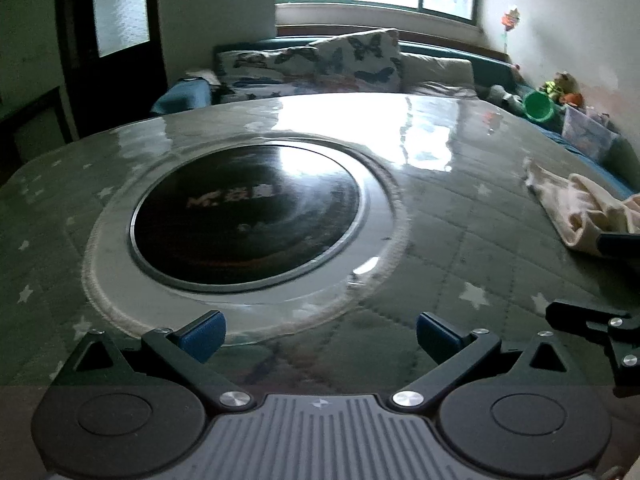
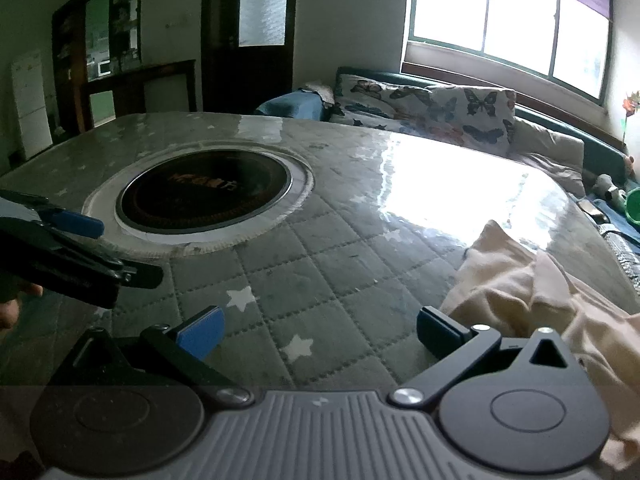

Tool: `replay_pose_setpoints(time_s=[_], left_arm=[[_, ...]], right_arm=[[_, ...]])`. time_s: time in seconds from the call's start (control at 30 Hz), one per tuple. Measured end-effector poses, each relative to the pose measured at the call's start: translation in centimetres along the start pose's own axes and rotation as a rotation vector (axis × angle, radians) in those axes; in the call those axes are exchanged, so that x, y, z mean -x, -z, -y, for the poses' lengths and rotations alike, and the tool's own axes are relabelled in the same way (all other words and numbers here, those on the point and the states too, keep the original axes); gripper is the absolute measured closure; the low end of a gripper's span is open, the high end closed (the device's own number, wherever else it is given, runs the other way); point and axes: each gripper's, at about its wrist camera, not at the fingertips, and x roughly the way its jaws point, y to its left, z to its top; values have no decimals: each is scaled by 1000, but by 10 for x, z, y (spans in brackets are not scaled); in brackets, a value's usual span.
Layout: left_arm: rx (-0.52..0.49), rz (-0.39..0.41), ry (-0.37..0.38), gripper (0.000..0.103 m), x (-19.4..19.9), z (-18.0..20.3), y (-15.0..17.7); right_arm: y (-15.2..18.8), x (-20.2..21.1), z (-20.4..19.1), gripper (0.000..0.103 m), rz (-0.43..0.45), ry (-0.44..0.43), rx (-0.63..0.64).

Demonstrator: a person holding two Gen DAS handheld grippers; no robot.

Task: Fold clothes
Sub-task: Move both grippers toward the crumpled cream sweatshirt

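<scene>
Two wrist views over a round tabletop [image 1: 460, 216] covered by a quilted grey-green cloth with white stars under a glossy clear sheet. My left gripper [image 1: 320, 334] hangs low over the near part of the tabletop with its blue-padded fingers [image 1: 204, 334] spread wide and nothing between them; ahead of it lies a black circular cooktop [image 1: 248, 216] set flush in a pale ring. My right gripper [image 2: 320, 336] is likewise spread wide and empty, its fingers [image 2: 202, 336] over bare quilted cloth; its right finger sits just beside the near edge of the cream garment [image 2: 532, 296], though I cannot tell whether it touches the fabric. The garment lies crumpled and unfolded at the right side of the tabletop, near the rim, well apart from the cooktop [image 2: 204, 196]. In the left wrist view the same garment [image 1: 576, 208] appears at the far right, with parts of the right gripper [image 1: 600, 332] below it. In the right wrist view the left gripper [image 2: 68, 240] enters from the left edge. Beyond the tabletop stand a sofa with butterfly-print cushions [image 2: 460, 112], a bright window [image 2: 508, 28] and a dark wooden door [image 1: 112, 40]; a green cup [image 1: 538, 106] lies on the sofa at right.
</scene>
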Motion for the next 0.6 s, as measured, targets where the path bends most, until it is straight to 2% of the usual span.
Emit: replay_pose_setpoints(time_s=[0.6], left_arm=[[-109,-16,91,0,1,44,-2]], right_arm=[[17,35,14,0,-5,62,-28]])
